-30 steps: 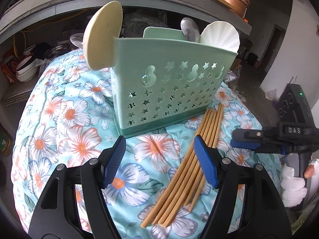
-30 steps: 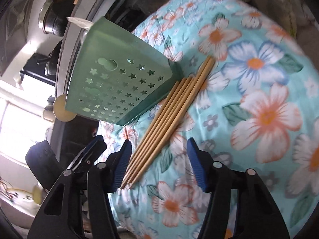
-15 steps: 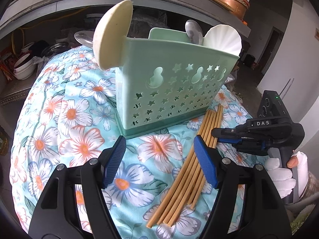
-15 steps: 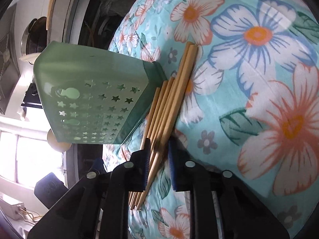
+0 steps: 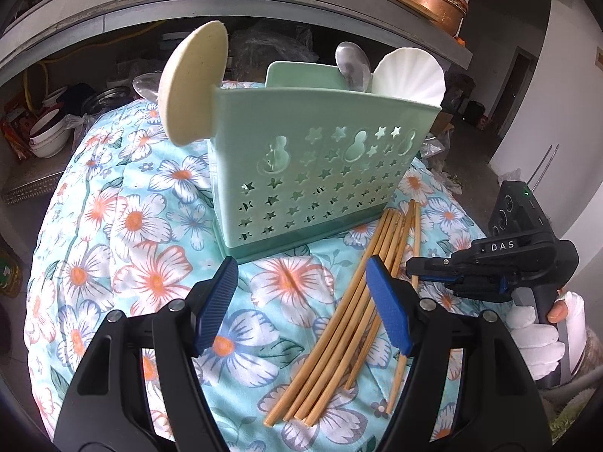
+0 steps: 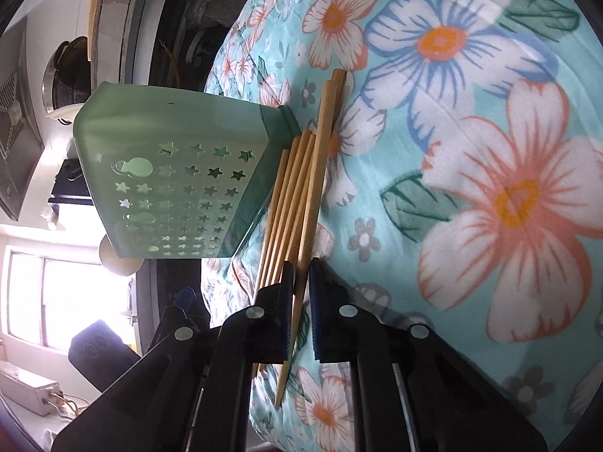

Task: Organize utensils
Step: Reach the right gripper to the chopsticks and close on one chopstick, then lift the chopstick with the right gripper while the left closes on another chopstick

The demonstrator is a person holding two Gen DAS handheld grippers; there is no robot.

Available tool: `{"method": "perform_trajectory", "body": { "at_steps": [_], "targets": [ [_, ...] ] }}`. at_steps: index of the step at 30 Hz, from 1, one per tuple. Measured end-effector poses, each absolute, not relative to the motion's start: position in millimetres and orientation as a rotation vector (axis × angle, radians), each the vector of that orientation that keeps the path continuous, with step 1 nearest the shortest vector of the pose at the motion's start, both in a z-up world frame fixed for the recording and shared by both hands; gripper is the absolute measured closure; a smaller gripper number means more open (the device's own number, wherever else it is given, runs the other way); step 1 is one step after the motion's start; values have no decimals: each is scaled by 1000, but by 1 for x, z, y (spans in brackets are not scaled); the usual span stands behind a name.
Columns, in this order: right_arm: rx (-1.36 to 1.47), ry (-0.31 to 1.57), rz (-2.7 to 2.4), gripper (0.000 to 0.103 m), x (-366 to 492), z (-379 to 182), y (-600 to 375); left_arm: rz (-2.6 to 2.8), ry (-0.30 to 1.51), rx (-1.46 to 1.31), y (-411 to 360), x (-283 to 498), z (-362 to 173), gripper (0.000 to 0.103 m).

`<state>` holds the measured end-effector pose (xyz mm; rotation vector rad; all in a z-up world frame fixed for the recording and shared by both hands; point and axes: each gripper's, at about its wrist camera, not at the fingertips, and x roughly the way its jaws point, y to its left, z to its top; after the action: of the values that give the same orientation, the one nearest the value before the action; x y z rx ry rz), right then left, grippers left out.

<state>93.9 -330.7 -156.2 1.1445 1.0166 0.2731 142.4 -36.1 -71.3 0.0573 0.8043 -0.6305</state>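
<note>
A mint-green utensil caddy [image 5: 320, 173] [image 6: 169, 184] stands on the floral cloth [image 5: 132, 226]. It holds a beige spoon [image 5: 192, 86], a metal spoon [image 5: 352, 64] and a white scalloped spoon [image 5: 409, 75]. Several bamboo chopsticks [image 5: 339, 324] [image 6: 286, 203] lie fanned beside its base. My left gripper [image 5: 301, 301] hovers open over the cloth in front of the caddy, nothing between its pads. My right gripper [image 6: 301, 286] [image 5: 412, 267] comes in from the right, its jaws closing on one chopstick [image 6: 320, 158] at the outer edge of the bundle, and the pads press it.
A gloved hand [image 5: 535, 339] holds the right gripper's handle. Stacked bowls [image 5: 49, 135] sit on a low shelf at the left behind the cloth. A copper pot [image 5: 437, 3] stands on the counter above. The cloth falls away at the front and right edges.
My right gripper dropped onto the chopsticks and its jaws went from wide open to pinched around one stick. The left gripper stayed open and hardly moved.
</note>
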Motion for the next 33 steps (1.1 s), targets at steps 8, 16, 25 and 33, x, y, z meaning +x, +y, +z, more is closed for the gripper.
{"method": "perform_trajectory", "body": {
  "at_steps": [8,16,25,33],
  "targets": [
    [1099,1025,221,94,64,-152,-343,-633,806,67,-44,140,-72,36],
    [1077,1034,173,94,42,-151,-356,-669,816,90,-57,138,-76,36],
    [1007,1037,155,93,49,-145,-351,-764,822,216,-96,125,-85,44],
    [987,1038,133,92,43,-142,-360,-829,786,511,-147,103,-109,70]
  ]
}}
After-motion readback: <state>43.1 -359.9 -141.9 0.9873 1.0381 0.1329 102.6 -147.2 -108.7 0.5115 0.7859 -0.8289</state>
